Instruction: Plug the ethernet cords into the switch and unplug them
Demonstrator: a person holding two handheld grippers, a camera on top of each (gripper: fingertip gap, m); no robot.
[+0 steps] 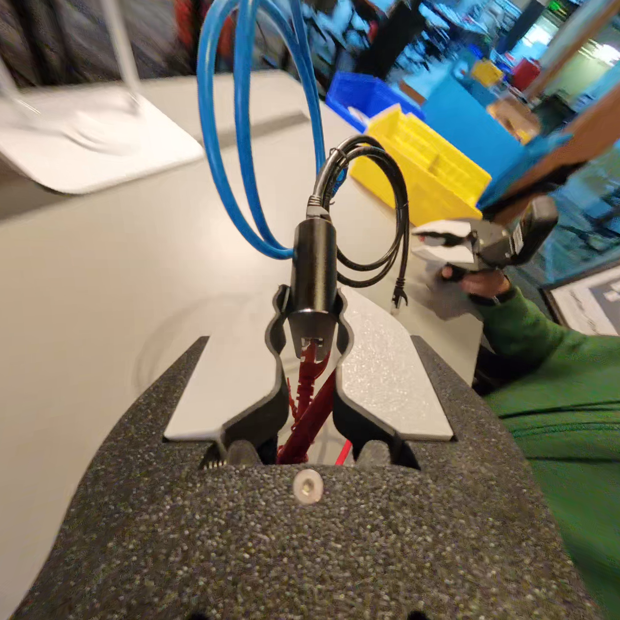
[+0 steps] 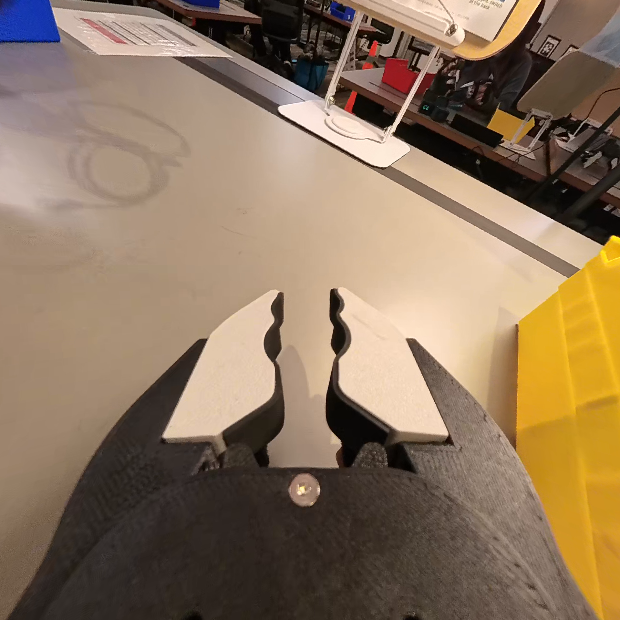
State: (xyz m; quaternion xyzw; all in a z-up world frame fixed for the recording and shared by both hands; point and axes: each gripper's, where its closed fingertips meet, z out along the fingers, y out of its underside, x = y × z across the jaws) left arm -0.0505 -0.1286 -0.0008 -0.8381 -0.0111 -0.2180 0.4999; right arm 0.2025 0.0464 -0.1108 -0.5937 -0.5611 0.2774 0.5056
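Observation:
My left gripper (image 1: pixel 312 295) is shut on a small black switch (image 1: pixel 313 268) and holds it above the table, end-on to the camera. A red cord (image 1: pixel 308 379) is plugged into its near end and runs back between my fingers. A blue cord (image 1: pixel 241 134) joins its left side and loops upward. A black cord (image 1: pixel 392 214) is plugged into its far end, coiled, with its loose plug (image 1: pixel 399 295) hanging. My right gripper (image 2: pixel 307 295) is open and empty over the bare table (image 2: pixel 235 218); it also shows at the right of the left wrist view (image 1: pixel 432 241).
A yellow bin (image 2: pixel 570 402) stands close on my right gripper's right and shows behind the switch in the left wrist view (image 1: pixel 422 167), with a blue bin (image 1: pixel 365 94) beyond. A white stand base (image 2: pixel 345 131) sits at the far table edge. A green sleeve (image 1: pixel 536 369) is at the right. My right fingertips sit around 35 centimeters from my left ones.

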